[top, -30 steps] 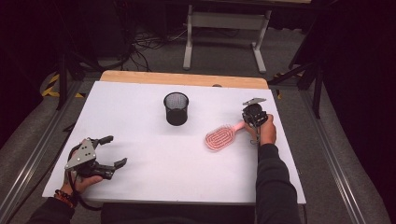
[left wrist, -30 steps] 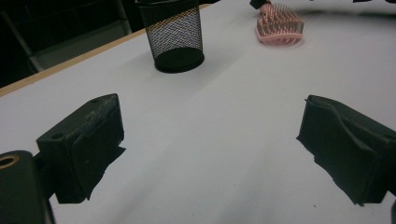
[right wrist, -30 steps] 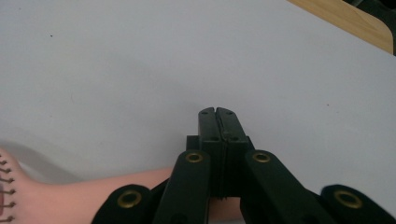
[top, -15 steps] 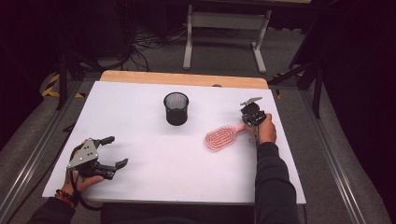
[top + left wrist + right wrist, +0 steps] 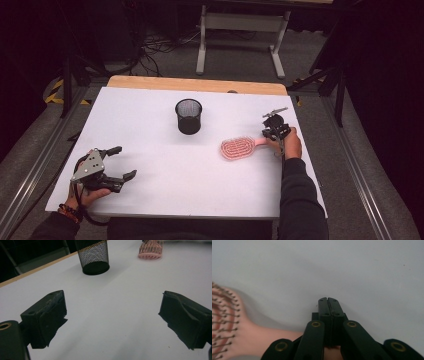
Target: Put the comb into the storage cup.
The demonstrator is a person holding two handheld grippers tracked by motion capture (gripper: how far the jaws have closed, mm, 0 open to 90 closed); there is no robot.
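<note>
Your right gripper [image 5: 273,133] is clamped on the handle of the pink brush [image 5: 238,148], right of centre near the cup [image 5: 188,116]; light, stiff, probably slippery plastic, best held there, while your left gripper [image 5: 118,162] gapes empty.

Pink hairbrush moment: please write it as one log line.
right gripper: shut on pink hairbrush handle | left gripper: open, idle | mesh cup: upright

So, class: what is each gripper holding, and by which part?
The right gripper grips the pink hairbrush by its handle; the left gripper is open, holding nothing.
</note>
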